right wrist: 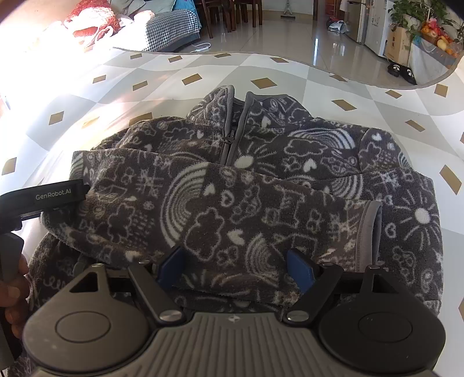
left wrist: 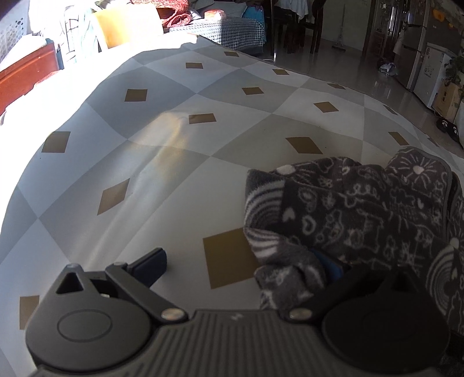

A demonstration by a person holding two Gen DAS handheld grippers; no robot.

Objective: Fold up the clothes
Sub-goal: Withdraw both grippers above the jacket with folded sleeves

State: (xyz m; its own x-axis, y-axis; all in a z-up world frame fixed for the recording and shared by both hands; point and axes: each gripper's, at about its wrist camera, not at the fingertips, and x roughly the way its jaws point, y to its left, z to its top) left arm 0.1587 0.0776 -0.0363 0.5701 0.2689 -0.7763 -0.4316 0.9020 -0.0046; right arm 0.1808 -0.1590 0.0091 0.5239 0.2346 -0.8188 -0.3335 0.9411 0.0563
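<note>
now both my grippers point steeply down at one grey fleece jacket (right wrist: 261, 185); right gripper (right wrist: 236, 268) is released above it, left gripper (left wrist: 246, 264) spread wide, one finger buried in fleece.

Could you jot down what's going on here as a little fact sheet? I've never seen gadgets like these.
Garment: dark grey fleece jacket with white doodle print, zip front, partly folded
Surface: checked mat with tan diamonds, spread on a tiled floor
Left hand-held gripper: jaws wide apart, jacket edge bunched over one finger
Right hand-held gripper: open, blue fingers either side of a fold, not pinching it
Person: only a hand shows, at the left edge of the right wrist view
Background: sofa with houndstooth cover, slippers
</note>
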